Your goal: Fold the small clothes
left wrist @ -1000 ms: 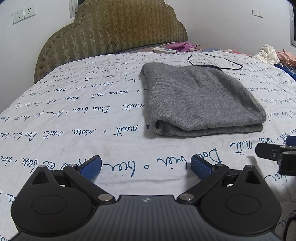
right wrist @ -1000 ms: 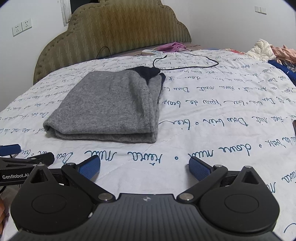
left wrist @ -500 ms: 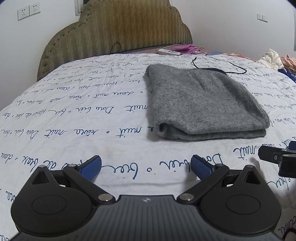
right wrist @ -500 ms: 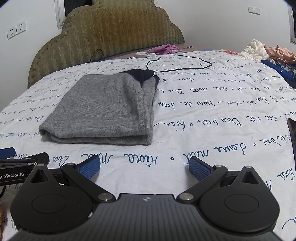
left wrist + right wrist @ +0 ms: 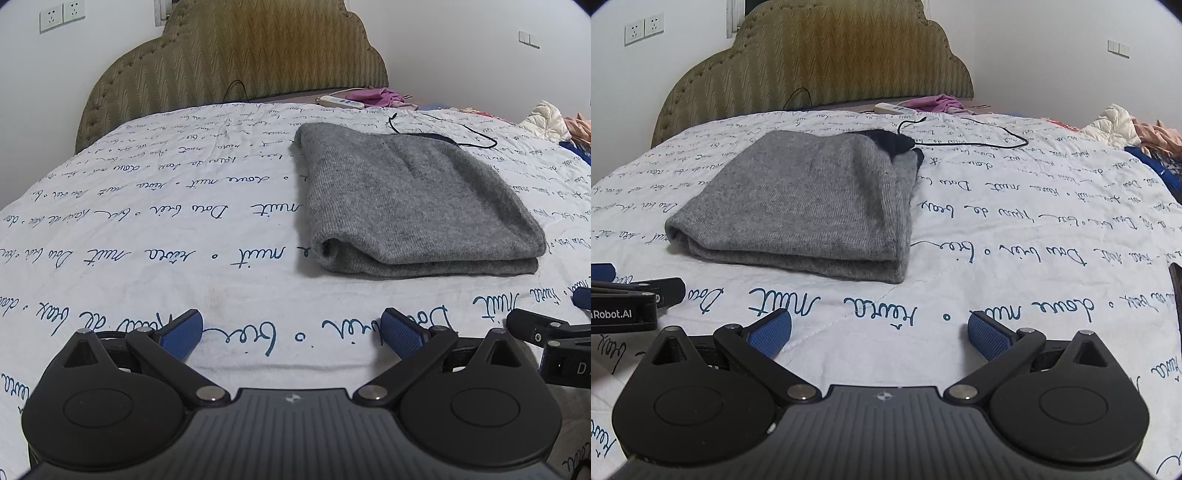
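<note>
A grey knitted garment (image 5: 410,201) lies folded into a flat rectangle on the white bedspread (image 5: 155,236) with blue script; a dark collar part (image 5: 892,140) shows at its far end in the right wrist view. My left gripper (image 5: 293,332) is open and empty, low over the bedspread, short of the garment's near left corner. My right gripper (image 5: 879,330) is open and empty too, in front of the garment (image 5: 809,206) and right of its near edge. Each gripper shows at the side of the other's view: right gripper (image 5: 546,336), left gripper (image 5: 631,295).
A padded olive headboard (image 5: 236,62) stands at the far end. A black cable (image 5: 971,138) loops on the bedspread behind the garment, near a white power strip (image 5: 341,101) and pink cloth (image 5: 373,96). Loose clothes (image 5: 1126,129) pile at the far right.
Both grippers have drawn back slightly and risen, so the folded garment sits a little farther off and lower in both views. Both stay open.
</note>
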Available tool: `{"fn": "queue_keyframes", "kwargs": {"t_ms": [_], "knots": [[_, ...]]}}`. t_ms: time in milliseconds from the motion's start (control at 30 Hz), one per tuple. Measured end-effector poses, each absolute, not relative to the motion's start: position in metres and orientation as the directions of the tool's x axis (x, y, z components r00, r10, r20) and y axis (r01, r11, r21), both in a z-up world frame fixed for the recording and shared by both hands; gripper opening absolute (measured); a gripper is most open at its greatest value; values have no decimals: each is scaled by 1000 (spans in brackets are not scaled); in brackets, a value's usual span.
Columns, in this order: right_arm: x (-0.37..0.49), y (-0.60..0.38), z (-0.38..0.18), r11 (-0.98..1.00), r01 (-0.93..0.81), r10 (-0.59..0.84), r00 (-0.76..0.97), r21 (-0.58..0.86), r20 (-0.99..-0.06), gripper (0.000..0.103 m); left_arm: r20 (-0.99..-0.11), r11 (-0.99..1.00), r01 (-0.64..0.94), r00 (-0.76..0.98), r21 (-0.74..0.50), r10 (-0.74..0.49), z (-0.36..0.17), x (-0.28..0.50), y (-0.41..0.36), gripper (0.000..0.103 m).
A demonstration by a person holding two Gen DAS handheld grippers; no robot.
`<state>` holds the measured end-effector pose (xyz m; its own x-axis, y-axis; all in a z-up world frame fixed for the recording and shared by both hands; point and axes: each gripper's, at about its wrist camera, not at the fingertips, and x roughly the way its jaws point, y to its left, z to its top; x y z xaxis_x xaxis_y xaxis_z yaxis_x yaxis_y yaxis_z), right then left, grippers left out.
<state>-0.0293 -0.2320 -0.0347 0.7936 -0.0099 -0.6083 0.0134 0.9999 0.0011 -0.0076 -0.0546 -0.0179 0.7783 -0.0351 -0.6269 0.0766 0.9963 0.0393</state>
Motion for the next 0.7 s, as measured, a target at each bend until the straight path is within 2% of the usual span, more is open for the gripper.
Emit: {"fn": "queue_keyframes", "kwargs": {"t_ms": [700], "knots": [[-30,-232,-39,1000,15,-10,793,3,-610,103,-621,996,73,783,52,-25,-23,-10,-57,103]]}}
